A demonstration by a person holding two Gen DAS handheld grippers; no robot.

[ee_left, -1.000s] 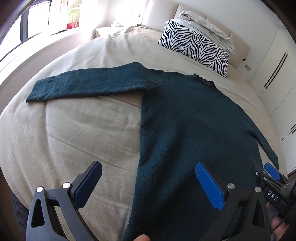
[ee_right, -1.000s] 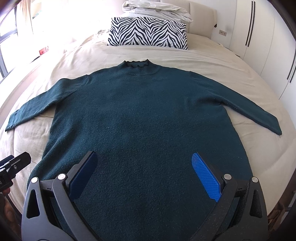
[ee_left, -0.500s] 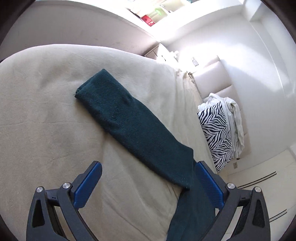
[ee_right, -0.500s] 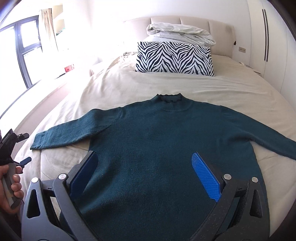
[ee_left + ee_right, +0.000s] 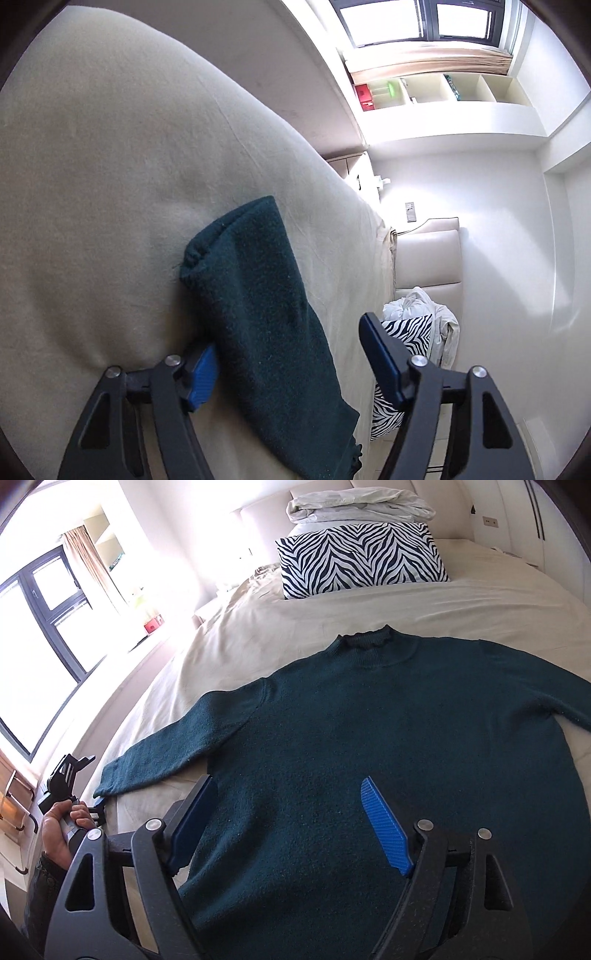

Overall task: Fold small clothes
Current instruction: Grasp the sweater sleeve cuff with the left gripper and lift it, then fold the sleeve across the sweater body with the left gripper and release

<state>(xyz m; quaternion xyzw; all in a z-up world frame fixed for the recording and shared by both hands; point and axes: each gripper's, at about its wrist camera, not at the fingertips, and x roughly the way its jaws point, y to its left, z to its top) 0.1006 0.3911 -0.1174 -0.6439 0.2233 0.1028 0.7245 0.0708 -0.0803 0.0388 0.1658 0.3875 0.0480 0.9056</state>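
Note:
A dark teal sweater point(image 5: 388, 738) lies flat, front up, on the beige bed point(image 5: 480, 602), sleeves spread. Its left sleeve point(image 5: 258, 295) fills the left wrist view, cuff end pointing away. My left gripper point(image 5: 291, 362) is open and straddles that sleeve, one blue pad low against the sheet beside it, the other pad raised on the far side. In the right wrist view the left gripper point(image 5: 96, 808) sits at the sleeve cuff, held by a hand. My right gripper point(image 5: 291, 823) is open above the sweater's lower body, touching nothing.
A zebra-print pillow point(image 5: 358, 557) and a folded white duvet point(image 5: 358, 506) lie at the headboard. A window point(image 5: 40, 624) and shelves are on the left. White wardrobes point(image 5: 535, 520) stand at the right.
My left gripper has swung left from the sweater's hem to the left sleeve and closed in around its cuff end. My right gripper has turned left and stays over the body.

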